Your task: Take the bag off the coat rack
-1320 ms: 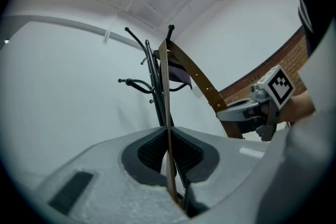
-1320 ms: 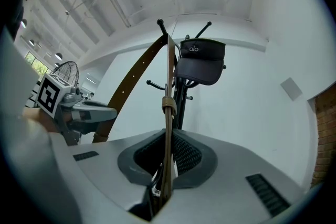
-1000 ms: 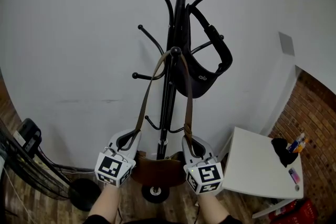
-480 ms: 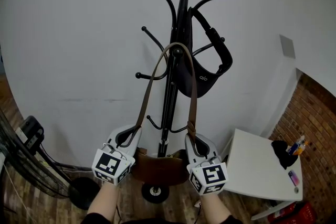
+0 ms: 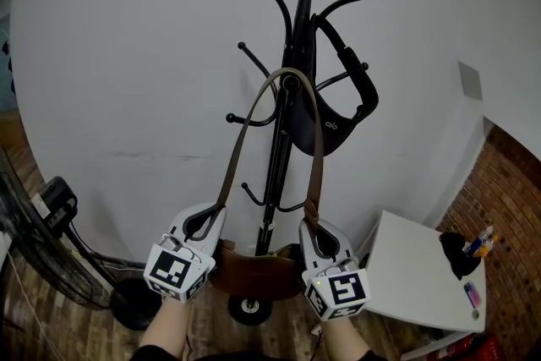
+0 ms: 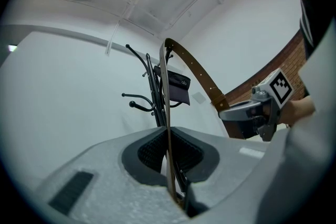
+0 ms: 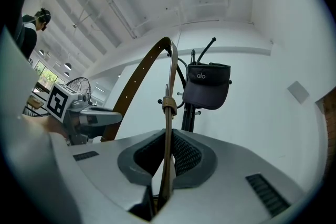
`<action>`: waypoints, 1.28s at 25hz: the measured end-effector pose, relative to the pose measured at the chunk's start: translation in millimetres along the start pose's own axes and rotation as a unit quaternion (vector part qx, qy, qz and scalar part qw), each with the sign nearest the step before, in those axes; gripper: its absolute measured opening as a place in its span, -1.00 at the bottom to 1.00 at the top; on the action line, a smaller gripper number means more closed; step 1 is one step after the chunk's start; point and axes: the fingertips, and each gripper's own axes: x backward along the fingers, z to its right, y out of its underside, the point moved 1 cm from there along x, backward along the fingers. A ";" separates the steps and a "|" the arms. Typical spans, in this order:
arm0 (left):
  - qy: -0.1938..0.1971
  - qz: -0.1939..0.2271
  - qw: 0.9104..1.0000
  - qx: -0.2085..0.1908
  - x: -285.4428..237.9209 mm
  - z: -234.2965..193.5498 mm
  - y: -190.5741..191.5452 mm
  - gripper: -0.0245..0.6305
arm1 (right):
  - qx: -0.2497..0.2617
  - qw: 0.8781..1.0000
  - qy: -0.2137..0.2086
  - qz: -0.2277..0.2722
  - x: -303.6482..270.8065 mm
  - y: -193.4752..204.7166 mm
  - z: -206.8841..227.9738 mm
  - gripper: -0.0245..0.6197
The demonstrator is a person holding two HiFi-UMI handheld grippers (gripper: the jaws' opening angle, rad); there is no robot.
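A black coat rack (image 5: 283, 139) stands against the white wall. A brown leather bag (image 5: 258, 270) hangs low in front of its pole. The bag's strap (image 5: 292, 73) arcs over a knobbed hook (image 5: 290, 84), just above the knob. My left gripper (image 5: 205, 221) is shut on the strap's left run (image 6: 168, 128). My right gripper (image 5: 311, 229) is shut on the right run (image 7: 168, 128), just under a strap keeper. The left gripper view shows the right gripper (image 6: 252, 113) beside the strap, and the right gripper view shows the left gripper (image 7: 86, 115).
A black cap (image 5: 334, 123) hangs on a higher hook of the rack. A white table (image 5: 406, 266) with small items stands at the lower right by a brick wall. A fan (image 5: 38, 266) and a round black stand base (image 5: 135, 304) are at the lower left.
The strap lay tight on the hook a second ago; its loop now bows up above the knob. Both grippers keep their hold and have shifted slightly lower in the view.
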 end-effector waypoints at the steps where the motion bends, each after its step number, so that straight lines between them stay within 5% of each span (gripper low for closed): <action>1: -0.003 -0.001 1.000 0.001 2.9 1.5 -0.4 -0.87 | -0.002 1.000 -0.002 0.000 2.0 0.3 -0.7 -0.84; 13: -0.045 -0.022 0.998 0.028 44.3 34.6 5.5 -0.87 | -0.043 0.998 -0.038 -0.014 43.1 16.2 -12.0 -0.84; 32: -0.077 -0.095 0.990 0.074 109.0 145.7 29.6 -0.87 | -0.104 0.989 -0.080 -0.062 141.2 54.0 -9.1 -0.84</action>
